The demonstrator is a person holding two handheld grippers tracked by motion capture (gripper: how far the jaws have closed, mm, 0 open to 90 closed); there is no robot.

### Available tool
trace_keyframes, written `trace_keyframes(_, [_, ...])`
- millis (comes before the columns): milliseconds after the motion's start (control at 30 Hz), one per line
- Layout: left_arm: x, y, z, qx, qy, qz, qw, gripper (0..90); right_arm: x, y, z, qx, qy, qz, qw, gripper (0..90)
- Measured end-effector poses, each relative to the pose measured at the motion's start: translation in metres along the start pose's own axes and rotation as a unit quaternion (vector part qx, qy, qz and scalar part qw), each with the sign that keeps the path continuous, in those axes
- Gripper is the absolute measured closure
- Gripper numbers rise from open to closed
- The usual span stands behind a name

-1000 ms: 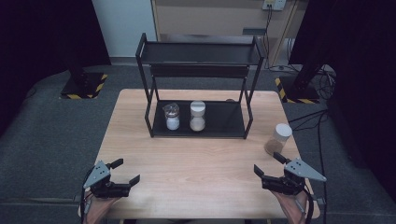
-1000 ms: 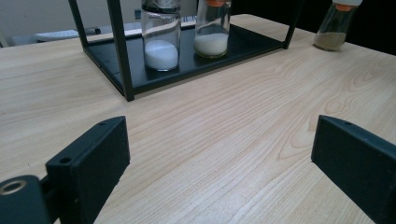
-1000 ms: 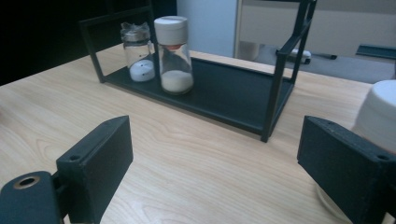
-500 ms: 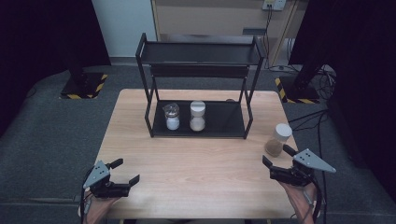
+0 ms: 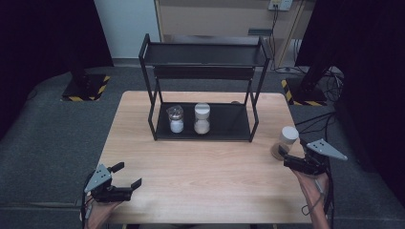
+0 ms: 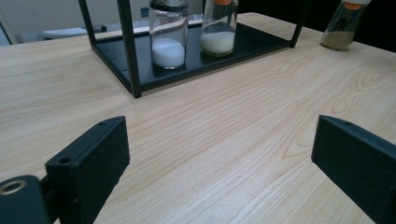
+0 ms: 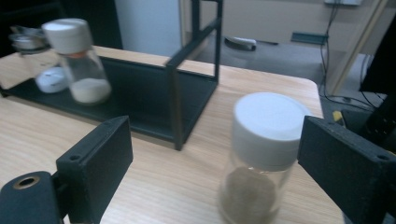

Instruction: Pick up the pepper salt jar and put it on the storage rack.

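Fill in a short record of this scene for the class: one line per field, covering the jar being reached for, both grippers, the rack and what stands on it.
Target jar: white-lidded jar of brown powder, upright on the table, right of the rack
Right gripper: open, jaws on either side of the jar, not pressing it
Left gripper: open, holds nothing, near the table's front left corner
Rack: black two-tier shelf rack at the table's back
Lower shelf: jar of white powder and white-lidded jar of pale granules, side by side
Upper shelf: nothing seen on it
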State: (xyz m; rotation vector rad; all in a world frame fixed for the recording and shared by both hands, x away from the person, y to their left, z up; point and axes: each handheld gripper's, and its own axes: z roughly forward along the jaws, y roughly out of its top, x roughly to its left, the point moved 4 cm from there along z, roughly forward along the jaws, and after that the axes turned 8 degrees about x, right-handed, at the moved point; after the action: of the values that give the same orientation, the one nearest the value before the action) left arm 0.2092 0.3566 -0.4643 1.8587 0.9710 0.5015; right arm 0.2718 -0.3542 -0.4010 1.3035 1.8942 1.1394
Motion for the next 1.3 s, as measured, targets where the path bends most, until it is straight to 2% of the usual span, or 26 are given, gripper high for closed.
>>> trace_keyframes(233, [0.0, 0.0, 0.0, 0.005, 0.001, -0.002, 1.0, 3.4, -0.011, 0.006, 0.024, 0.023, -0.009, 0.012, 0.9996, 10.5])
trace_keyframes(333, [0.0, 0.0, 0.0, 0.008, 0.002, 0.0, 1.0, 3.4, -0.012, 0.008, 0.035, 0.029, -0.02, 0.018, 0.9992, 10.1])
trace_keyframes(400, [0.0, 0.0, -0.001, 0.007, 0.003, -0.001, 1.0, 3.5, -0.013, 0.01, 0.041, 0.031, -0.03, 0.02, 0.9989, 10.4])
trace_keyframes(567, [-0.001, -0.001, -0.003, 0.008, 0.006, -0.004, 0.9999, 3.4, -0.02, 0.011, 0.052, 0.035, -0.037, 0.039, 0.9979, 10.9])
trace_keyframes(667, [-0.002, -0.001, -0.005, 0.009, 0.007, -0.003, 0.9999, 3.4, -0.021, 0.012, 0.06, 0.049, -0.051, 0.033, 0.997, 11.2])
trace_keyframes(767, [-0.004, -0.002, -0.007, 0.011, 0.008, -0.003, 0.9999, 3.5, -0.025, 0.012, 0.068, 0.055, -0.051, 0.043, 0.9963, 14.0])
trace_keyframes(900, [-0.006, -0.002, -0.008, 0.013, 0.014, 0.0, 0.9998, 3.6, -0.028, 0.008, 0.073, 0.056, -0.044, 0.04, 0.9967, 26.5])
trace_keyframes(967, [-0.006, -0.002, -0.008, 0.013, 0.015, 0.002, 0.9998, 3.6, -0.027, 0.006, 0.072, 0.047, -0.039, 0.037, 0.9975, 33.4])
trace_keyframes(1067, [-0.006, -0.002, -0.008, 0.01, 0.018, 0.001, 0.9998, 3.6, -0.021, 0.007, 0.073, 0.048, -0.05, 0.022, 0.9974, 33.7])
trace_keyframes(1300, [-0.006, -0.003, -0.01, 0.005, 0.025, -0.006, 0.9997, 2.2, -0.018, 0.008, 0.072, 0.05, -0.053, 0.018, 0.9972, 33.9])
